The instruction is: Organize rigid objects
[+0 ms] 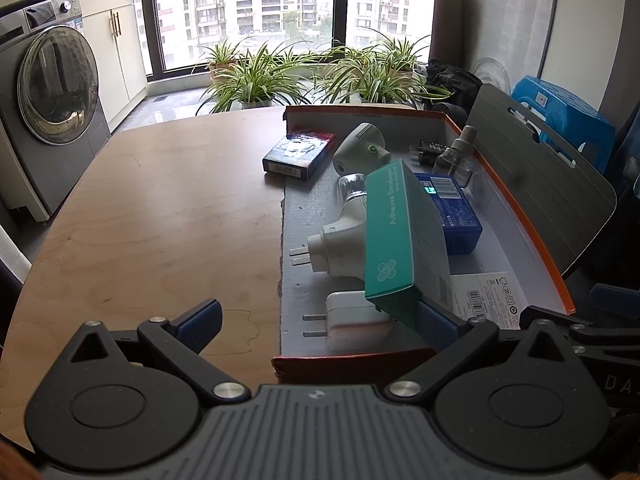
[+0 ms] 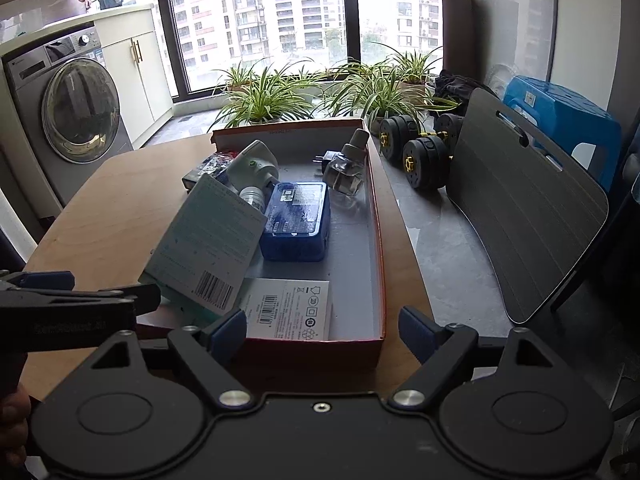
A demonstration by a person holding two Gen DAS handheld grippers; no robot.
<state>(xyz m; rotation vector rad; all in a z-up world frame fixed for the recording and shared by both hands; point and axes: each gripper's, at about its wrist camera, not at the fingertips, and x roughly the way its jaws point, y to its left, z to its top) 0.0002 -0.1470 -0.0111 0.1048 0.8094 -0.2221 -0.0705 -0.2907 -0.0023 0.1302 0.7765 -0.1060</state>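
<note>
An orange-rimmed cardboard box (image 1: 520,208) (image 2: 378,216) sits on the wooden table. A teal adhesive bandage box (image 1: 400,236) (image 2: 208,248) leans tilted inside it on a white plug-in device (image 1: 344,252). Its near corner rests against my left gripper's right finger. My left gripper (image 1: 320,320) is open, straddling the box's near left corner. A white charger (image 1: 352,320), blue box (image 1: 452,208) (image 2: 296,220), white thermometer (image 1: 360,148) (image 2: 256,164), clear bottle (image 1: 454,156) (image 2: 344,172) and white flat pack (image 2: 288,308) lie inside. My right gripper (image 2: 324,332) is open at the near wall.
A dark blue card box (image 1: 298,152) lies on the table (image 1: 160,216) across the box's left edge. A grey board (image 2: 520,208), dumbbells (image 2: 420,152), a blue stool (image 2: 568,120), plants (image 1: 280,76) and a washing machine (image 1: 52,92) surround the table.
</note>
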